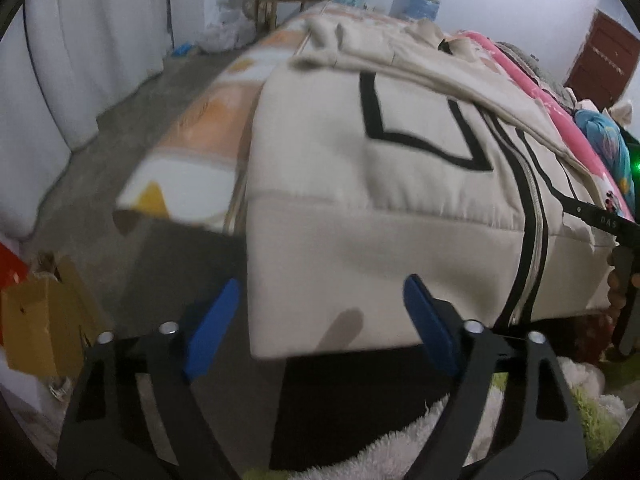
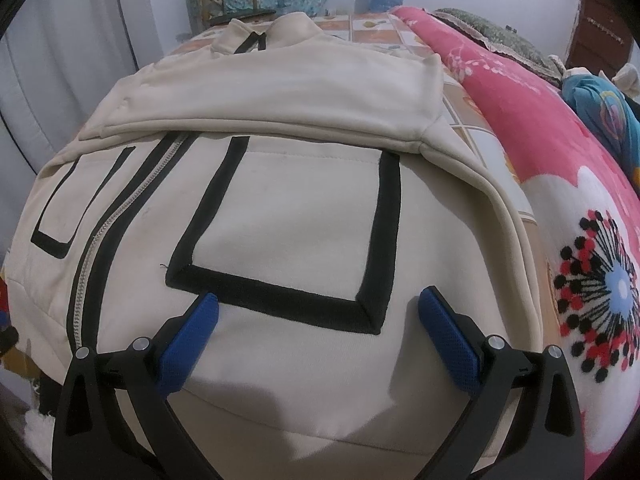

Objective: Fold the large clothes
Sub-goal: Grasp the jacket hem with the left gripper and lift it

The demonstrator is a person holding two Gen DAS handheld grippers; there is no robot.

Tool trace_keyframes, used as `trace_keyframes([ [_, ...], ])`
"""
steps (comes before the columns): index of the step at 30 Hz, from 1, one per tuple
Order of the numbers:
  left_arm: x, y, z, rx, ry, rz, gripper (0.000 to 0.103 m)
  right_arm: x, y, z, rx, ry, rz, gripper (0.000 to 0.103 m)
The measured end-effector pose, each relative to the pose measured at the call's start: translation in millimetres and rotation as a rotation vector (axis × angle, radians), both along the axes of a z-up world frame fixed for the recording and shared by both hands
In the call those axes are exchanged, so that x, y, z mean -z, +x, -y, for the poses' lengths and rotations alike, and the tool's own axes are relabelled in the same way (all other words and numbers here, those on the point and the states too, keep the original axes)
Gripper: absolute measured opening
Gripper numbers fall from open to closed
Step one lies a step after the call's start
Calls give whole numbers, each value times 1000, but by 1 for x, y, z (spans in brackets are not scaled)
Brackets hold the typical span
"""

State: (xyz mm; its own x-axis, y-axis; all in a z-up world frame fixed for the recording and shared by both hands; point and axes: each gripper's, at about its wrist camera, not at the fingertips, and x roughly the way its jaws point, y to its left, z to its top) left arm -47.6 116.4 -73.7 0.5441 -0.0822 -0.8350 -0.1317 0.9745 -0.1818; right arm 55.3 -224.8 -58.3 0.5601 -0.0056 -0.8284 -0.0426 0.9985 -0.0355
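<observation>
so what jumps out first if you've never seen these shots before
The cream zip-up jacket with black-outlined pockets fills both views, spread on a bed with a sleeve folded across its chest. Beside it, on the right in the right wrist view, lies a bright pink flowered blanket. Each hand-held gripper, left and right, has blue pads open over the hem.

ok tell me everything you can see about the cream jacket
The cream jacket lies front up on the bed, soft fleece-like fabric. A zipper edged in black runs down its middle, closed, with a black-trimmed square pocket on either side. Both sleeves are folded across the chest. Its ribbed hem hangs over the bed's edge. No gripper pad is visibly pressing on it.
</observation>
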Motion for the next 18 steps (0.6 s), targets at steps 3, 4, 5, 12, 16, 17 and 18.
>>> trace_keyframes([
  [3, 10, 1, -9, -14, -68, -16, 75, 0, 1, 0, 0, 1, -3, 97],
  [4, 12, 2, -12, -15, -92, -19, 75, 0, 1, 0, 1, 1, -4, 97],
  [5, 15, 5, -15, -14, -117, -23, 75, 0, 1, 0, 2, 2, -4, 97],
  [12, 35, 21, -25, -25, -228, -66, 67, 0, 2, 1, 10, 7, -6, 98],
  [16, 33, 20, -16, -12, -185, -69, 56, 0, 2, 1, 8, 6, -4, 98],
  [17, 31, 20, -13, -7, -160, -71, 54, 0, 2, 1, 8, 6, -3, 98],
  [18, 28, 20, -8, -3, -116, -77, 50, 0, 2, 1, 8, 6, -3, 98],
])
